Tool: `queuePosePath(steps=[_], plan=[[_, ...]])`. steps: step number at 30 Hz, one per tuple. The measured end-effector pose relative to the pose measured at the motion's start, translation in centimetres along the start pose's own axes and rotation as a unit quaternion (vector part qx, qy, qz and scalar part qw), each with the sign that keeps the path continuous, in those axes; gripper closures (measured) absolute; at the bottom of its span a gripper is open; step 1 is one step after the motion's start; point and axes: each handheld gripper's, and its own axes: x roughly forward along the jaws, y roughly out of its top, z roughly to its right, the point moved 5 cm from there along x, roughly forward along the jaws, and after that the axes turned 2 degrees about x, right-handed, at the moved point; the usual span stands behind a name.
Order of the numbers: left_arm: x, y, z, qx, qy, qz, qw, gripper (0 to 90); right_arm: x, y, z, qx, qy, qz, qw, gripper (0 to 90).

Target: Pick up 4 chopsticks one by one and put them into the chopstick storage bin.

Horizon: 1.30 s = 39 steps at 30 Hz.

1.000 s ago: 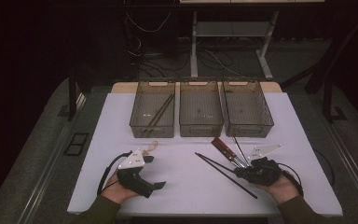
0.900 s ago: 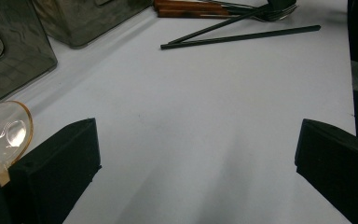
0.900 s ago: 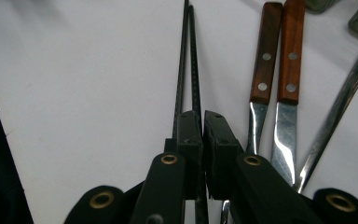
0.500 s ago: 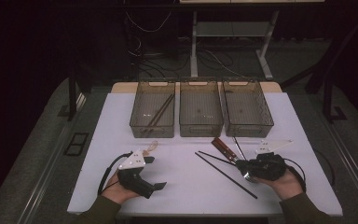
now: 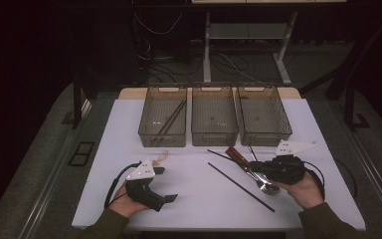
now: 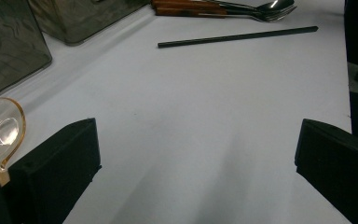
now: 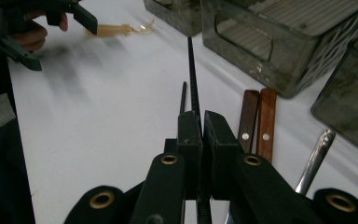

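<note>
Black chopstick is pinched tight in my right gripper, running off toward 12 o'clock just above the table; it looks light, stiff and slippery, so I'd grip near the middle, while my left gripper hangs wide open.

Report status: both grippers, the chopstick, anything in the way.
Right gripper shut on black chopstick. Left gripper open, nothing between its jaws. Second chopstick on table; wooden-handled cutlery lies beside the grip.

Matt black chopstick, wooden handles, glossy clear plastic spoon
</note>
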Motion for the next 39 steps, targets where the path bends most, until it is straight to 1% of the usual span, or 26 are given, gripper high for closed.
queuePosePath(steps=[7, 10, 16, 20, 22, 29, 39], plan=[[0.0, 0.0, 0.0, -0.002, -0.001, 0.001, 1.0000, 0.0, 0.0, 1.2, -0.1, -0.001, 0.006, 0.019, 0.9998, 85.9], [0.1, 0.0, 0.0, -0.006, -0.001, 0.003, 1.0000, 0.0, -0.1, 1.8, -0.2, -0.003, 0.008, 0.027, 0.9996, 85.9], [0.0, 0.0, -0.1, -0.005, 0.000, 0.002, 1.0000, 0.0, -0.1, 3.4, -0.2, -0.004, 0.012, 0.048, 0.9988, 86.0], [-0.1, 0.0, -0.2, -0.007, 0.002, 0.006, 1.0000, 0.0, 0.2, 4.6, 0.1, -0.007, 0.010, 0.054, 0.9985, 85.9], [-0.1, 0.0, -0.3, -0.008, 0.004, 0.005, 1.0000, 0.0, 0.6, 5.0, 0.3, -0.010, 0.004, 0.052, 0.9986, 86.0], [0.0, 0.0, -0.3, -0.006, 0.004, 0.002, 1.0000, 0.0, 2.4, 6.6, 0.9, -0.002, -0.011, 0.050, 0.9987, 85.9], [0.0, -0.1, -0.3, -0.009, 0.006, 0.002, 0.9999, 0.0, 5.2, 9.4, 1.1, -0.003, -0.022, 0.045, 0.9987, 85.9]])
